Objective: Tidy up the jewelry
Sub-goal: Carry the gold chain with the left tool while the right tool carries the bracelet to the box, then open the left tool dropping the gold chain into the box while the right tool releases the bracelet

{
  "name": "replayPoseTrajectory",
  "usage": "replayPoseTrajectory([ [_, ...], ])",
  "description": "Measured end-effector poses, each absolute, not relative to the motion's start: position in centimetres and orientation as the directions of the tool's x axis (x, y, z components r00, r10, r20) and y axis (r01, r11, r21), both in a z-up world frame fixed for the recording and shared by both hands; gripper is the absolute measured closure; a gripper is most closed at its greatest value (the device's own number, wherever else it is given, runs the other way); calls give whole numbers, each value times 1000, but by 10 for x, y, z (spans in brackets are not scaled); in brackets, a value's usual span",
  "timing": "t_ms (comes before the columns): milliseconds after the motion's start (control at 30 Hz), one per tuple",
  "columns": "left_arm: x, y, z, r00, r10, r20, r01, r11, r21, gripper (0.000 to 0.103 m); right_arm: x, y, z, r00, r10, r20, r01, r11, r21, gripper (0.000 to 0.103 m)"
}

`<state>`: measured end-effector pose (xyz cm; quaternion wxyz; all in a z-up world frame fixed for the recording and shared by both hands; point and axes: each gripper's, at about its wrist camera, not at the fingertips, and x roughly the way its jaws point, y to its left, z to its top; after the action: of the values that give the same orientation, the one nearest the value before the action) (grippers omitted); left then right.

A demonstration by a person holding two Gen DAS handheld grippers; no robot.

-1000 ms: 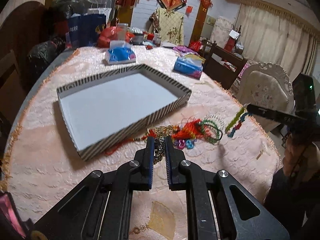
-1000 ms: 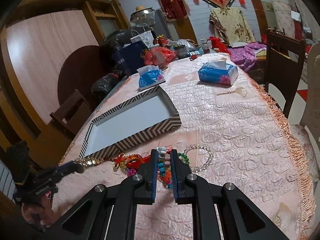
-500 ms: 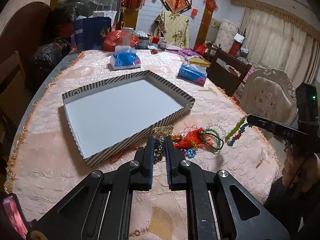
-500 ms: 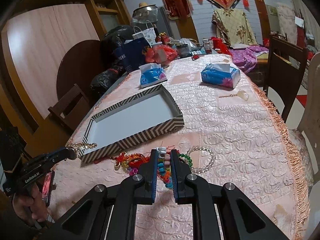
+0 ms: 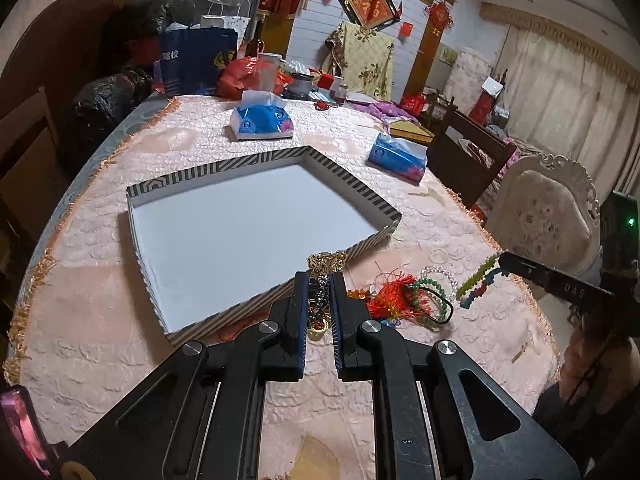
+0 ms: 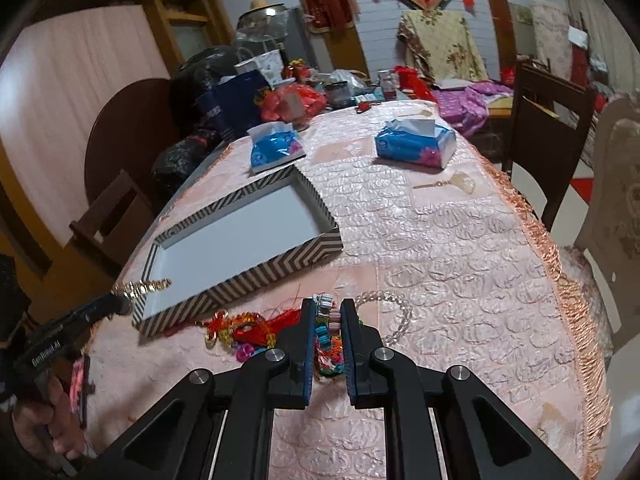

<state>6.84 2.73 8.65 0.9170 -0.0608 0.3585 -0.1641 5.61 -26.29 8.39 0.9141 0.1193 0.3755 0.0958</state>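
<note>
- Since a second ago both hands have barely shifted; the striped tray sits a touch lower and nearer in the left wrist view, and the grips on the jewelry are unchanged.
- The left gripper (image 5: 319, 280) is clamped on a gold chain (image 5: 327, 262), whose loose end bunches just beyond the fingertips, over the near wall of the tray. From the right wrist view the same chain (image 6: 141, 286) dangles from that gripper's tip at the tray's near left corner.
- The right gripper (image 6: 327, 308) is pinched shut on a multicoloured bead bracelet (image 6: 329, 338) that fills the narrow gap between its pads. In the left wrist view that bracelet (image 5: 478, 280) hangs clear of the table from the black fingers at the far right.
- Just beside both grippers, on the pink tablecloth (image 6: 460, 248), lies the remaining pile: a red tassel ornament (image 5: 390, 300), a green bead bracelet (image 5: 430, 300) and a clear bead bracelet (image 6: 394, 318), all touching or overlapping.
- The striped tray (image 5: 224, 170), white inside and holding nothing, lies just beyond the pile, towards the left.
- Farther off on the table sit two blue tissue packs (image 5: 262, 120), well apart, one just behind the tray and one to the right.
- A pale upholstered chair (image 5: 548, 208) stands at the table's right edge.
</note>
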Motion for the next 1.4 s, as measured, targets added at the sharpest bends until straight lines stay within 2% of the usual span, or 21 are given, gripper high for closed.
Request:
replayPoseTrajectory([
  [300, 85, 35, 85, 694, -349, -630, 249, 937, -244, 94, 73, -242, 92, 693, 253, -675, -145, 966, 213, 91],
  [800, 134, 58, 74, 708, -302, -639, 191, 952, -238, 94, 123, -215, 109, 709, 282, -647, -213, 959, 185, 91],
  [1200, 169, 79, 41, 692, -242, -680, 102, 965, -240, 94, 185, -193, 103, 716, 361, -597, -234, 931, 281, 91],
  [1400, 169, 78, 24, 669, -238, -704, 96, 967, -236, 94, 216, -171, 69, 640, 426, -640, -232, 901, 368, 91],
])
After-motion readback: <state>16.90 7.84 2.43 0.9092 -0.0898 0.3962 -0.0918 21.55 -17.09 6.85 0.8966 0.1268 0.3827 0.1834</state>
